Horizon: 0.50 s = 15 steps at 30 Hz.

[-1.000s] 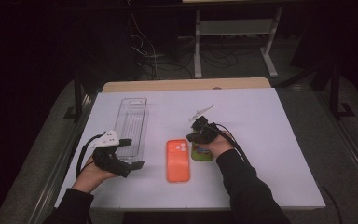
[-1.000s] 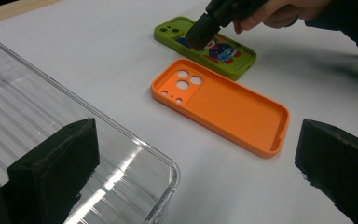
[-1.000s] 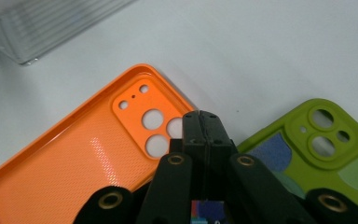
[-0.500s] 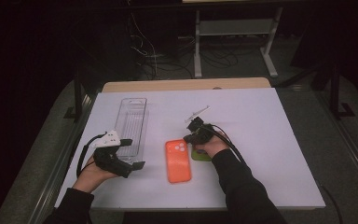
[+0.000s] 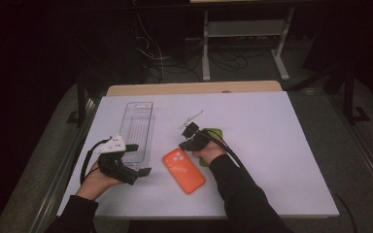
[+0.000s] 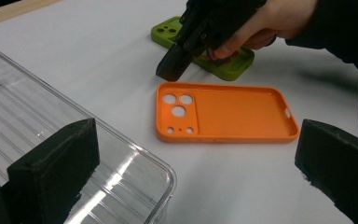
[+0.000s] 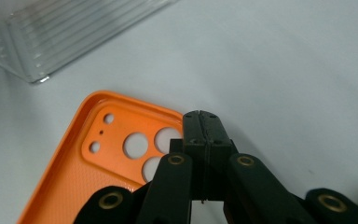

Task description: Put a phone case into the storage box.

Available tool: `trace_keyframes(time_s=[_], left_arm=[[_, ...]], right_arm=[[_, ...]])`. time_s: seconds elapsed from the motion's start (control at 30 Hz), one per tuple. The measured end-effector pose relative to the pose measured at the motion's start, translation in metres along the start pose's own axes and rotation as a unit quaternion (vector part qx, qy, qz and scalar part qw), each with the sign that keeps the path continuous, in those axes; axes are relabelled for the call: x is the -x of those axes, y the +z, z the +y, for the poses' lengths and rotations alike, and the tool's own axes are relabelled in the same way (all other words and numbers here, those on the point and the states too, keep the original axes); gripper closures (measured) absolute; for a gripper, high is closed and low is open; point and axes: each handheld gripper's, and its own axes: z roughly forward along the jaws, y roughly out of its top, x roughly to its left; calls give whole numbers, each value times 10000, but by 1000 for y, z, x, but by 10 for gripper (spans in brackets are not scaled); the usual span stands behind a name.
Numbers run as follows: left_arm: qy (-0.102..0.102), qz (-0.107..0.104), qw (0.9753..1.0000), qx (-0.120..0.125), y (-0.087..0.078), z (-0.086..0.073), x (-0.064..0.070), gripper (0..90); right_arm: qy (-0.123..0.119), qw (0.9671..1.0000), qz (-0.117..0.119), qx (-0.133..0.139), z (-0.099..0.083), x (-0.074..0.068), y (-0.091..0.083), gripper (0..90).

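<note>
Left gripper [image 5: 138,171]: jaws spread wide and holding nothing, as its own view shows. The near corner of the clear plastic tray [image 6: 135,158] lies just ahead of the left-hand jaw in that view.

Beyond the open jaws, the orange phone case [image 6: 223,112] lies flat on the white table [image 5: 281,145], inner side up, camera cutouts toward the tray.

Right gripper [image 7: 201,122]: jaws pressed together with nothing between them, tips poised just over the camera-cutout end of the orange case. Contact cannot be determined.

Farther off, behind the right gripper, lies the green phone case [image 6: 228,65], partly covered by the right hand [image 5: 209,154].
</note>
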Motion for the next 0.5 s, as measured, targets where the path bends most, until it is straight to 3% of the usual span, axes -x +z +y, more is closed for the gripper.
trace_keyframes(time_s=[0.17, 0.3, 0.5], left_arm=[[45, 2, 10000, -11, 0, 0, 0, 0], [62, 1, 10000, -24, 0, 0, 0, 0], [-2, -13, 10000, 28, 0, 0, 1, 0]], right_arm=[[-143, 9998, 131, -16, 9, -15, 11, 882], [-175, 9997, 170, -5, 10, -17, 12, 882], [-315, 9994, 63, 115, 10, -15, -6, 849]])
